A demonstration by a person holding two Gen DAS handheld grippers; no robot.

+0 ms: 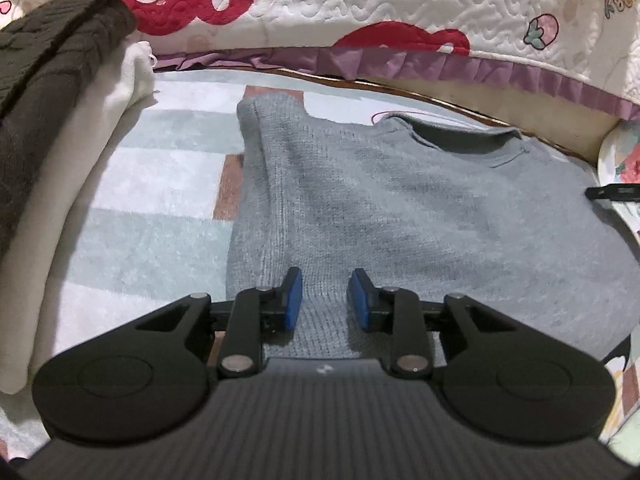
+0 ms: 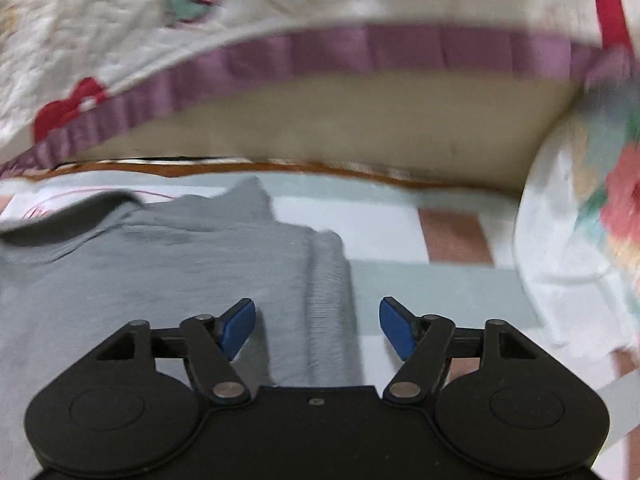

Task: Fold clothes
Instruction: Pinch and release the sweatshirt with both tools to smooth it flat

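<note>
Grey knit: one sweater is lying flat on a checked rug, sleeves folded in. Two tools are being held above its hem, the left tool narrowly parted, the right tool spread wide, both empty.

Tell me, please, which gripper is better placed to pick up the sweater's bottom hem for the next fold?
Left, probably: the left gripper is open directly over the grey sweater, while the right gripper straddles its folded side edge.
</note>
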